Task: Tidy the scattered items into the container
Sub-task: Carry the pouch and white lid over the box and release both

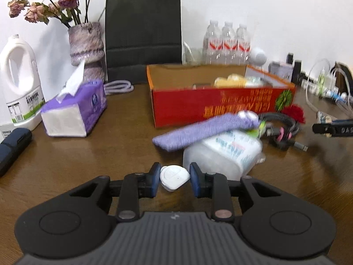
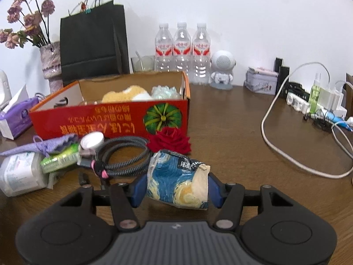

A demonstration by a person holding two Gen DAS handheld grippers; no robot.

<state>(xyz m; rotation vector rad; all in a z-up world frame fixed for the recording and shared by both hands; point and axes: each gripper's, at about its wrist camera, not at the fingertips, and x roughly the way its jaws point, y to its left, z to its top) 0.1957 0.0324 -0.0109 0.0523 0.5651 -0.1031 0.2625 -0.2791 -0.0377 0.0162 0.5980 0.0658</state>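
Wooden desk, red box (image 2: 110,119) at the far side for the clutter. Left gripper (image 1: 175,179) pinches a white case (image 1: 174,177), right gripper (image 2: 177,186) squeezes a blue packet (image 2: 176,181), both near, ready to drop in.

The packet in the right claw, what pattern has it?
The packet has swirling blue and yellow, like a painted night sky; the right wrist view shows it best.

Red box (image 2: 106,119), purple pouch (image 1: 198,130), blue-and-yellow swirled packet (image 2: 176,181).
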